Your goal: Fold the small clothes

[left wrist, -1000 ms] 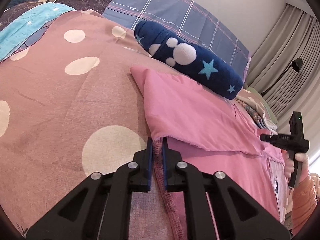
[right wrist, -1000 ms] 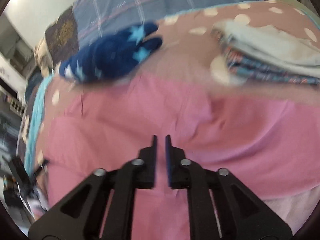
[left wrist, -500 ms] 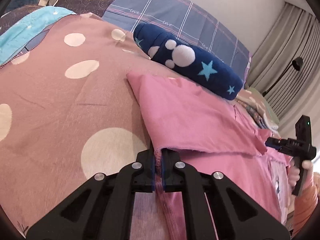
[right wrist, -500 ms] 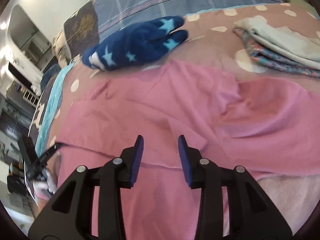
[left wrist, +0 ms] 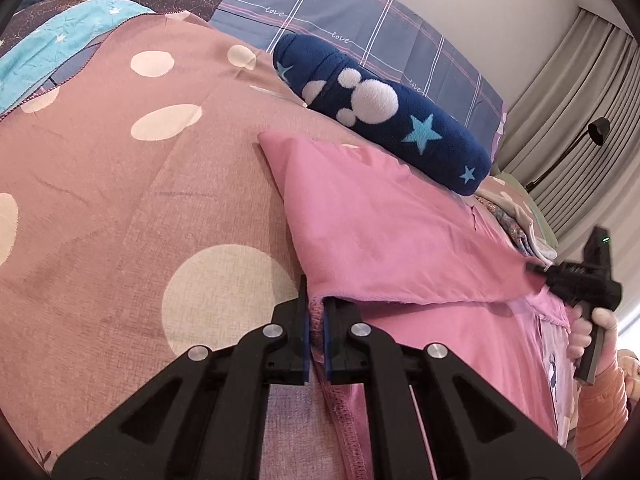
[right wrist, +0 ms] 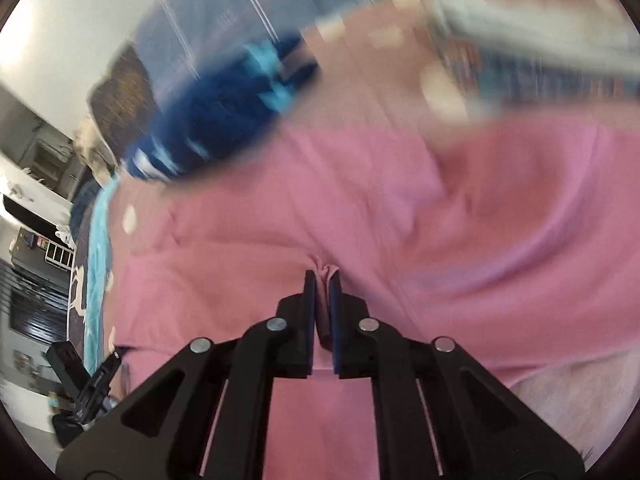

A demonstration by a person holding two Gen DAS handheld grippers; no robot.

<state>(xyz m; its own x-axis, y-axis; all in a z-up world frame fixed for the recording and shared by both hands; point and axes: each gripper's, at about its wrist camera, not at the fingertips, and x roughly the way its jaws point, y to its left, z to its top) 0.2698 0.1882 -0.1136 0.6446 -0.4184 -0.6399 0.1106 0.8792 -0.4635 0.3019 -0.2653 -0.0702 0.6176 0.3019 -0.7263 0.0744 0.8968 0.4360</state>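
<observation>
Right gripper (right wrist: 322, 280) has just closed onto the pink garment (left wrist: 392, 216), whose hem the left gripper (left wrist: 316, 300) pinches

right hand-held gripper (right wrist: 322, 300) newly clamped on pink garment (right wrist: 400, 208)

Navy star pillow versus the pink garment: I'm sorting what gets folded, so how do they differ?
The navy star pillow is a plump fleece roll lying free; the pink garment is thin, flat cloth, partly folded. The pillow is untouched; the garment is pinched by the left gripper and right gripper. Both lie on the dotted bedspread.
</observation>
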